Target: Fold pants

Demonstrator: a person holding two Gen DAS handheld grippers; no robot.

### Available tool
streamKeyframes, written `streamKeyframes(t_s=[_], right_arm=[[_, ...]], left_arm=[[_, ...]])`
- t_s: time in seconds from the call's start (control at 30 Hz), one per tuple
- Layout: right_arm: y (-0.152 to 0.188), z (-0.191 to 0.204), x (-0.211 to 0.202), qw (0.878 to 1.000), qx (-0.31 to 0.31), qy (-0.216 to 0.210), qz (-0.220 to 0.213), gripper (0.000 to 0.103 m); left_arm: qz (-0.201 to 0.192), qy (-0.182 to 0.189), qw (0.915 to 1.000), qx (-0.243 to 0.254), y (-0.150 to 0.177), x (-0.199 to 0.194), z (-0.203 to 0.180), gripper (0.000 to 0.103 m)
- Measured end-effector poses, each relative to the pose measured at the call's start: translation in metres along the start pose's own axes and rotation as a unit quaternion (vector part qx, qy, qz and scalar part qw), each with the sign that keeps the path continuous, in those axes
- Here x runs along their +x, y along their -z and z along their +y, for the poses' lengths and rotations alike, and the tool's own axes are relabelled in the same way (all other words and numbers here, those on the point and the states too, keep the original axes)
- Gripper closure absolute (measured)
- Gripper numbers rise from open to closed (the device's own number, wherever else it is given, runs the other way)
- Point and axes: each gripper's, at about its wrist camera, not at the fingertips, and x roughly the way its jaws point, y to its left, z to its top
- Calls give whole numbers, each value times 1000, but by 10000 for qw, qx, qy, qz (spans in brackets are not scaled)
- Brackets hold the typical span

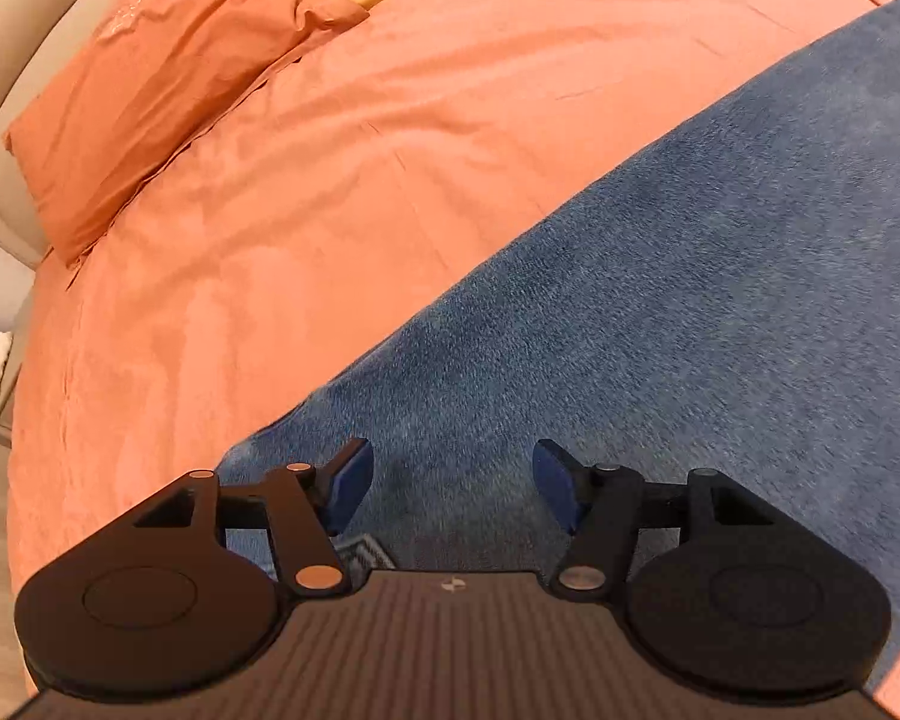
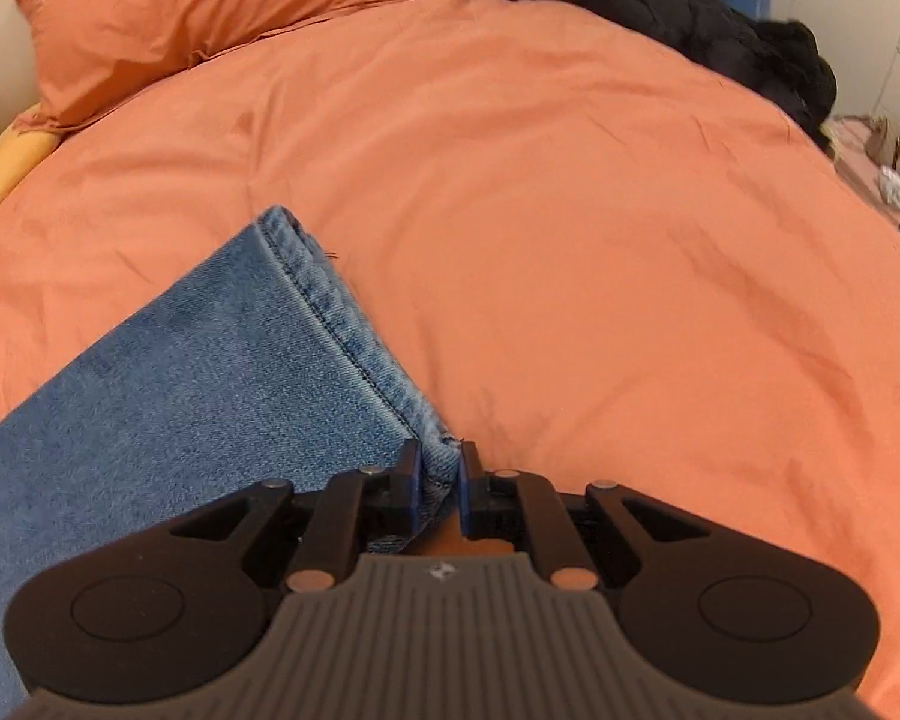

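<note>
Left gripper jaws wide apart, nothing between, above blue jeans. Right gripper clamped on hem corner of jeans leg. Jeans spread flat on orange bedsheet. Beyond: orange pillow, black garment.

A home bedroom, it seems: a bed in orange bedding with a matching pillow.

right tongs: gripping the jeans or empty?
Gripping. The right tongs are shut on the hem corner of the blue denim jeans lying on the orange bedsheet.
</note>
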Motion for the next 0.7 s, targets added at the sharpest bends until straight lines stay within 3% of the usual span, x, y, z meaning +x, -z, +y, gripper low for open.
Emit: streamKeyframes(t_s=[0.07, 0.17, 0.27, 0.43, 0.57, 0.7], right_arm=[[-1, 0, 3, 10000, 60, 10, 13, 95], [1, 4, -15, 9994, -273, 167, -103, 86], [6, 8, -43, 9972, -702, 159, -202, 84], [29, 29, -85, 9930, -1118, -384, -74, 84], [70, 74, -106, 9796, -1836, -803, 138, 84], [116, 124, -117, 9590, -2565, -1151, 363, 84]], left_arm=[[4, 103, 9999, 67, 4, -9, -1, 31], [4, 233, 9993, 287, 11, -23, -4, 31], [-20, 421, 9971, 628, 21, -40, -10, 32], [-138, 917, 9860, 1383, 49, -73, -36, 34], [-78, 1297, 9760, 1746, 78, -93, -61, 40], [-147, 1316, 9628, 2357, 108, -104, -93, 43]])
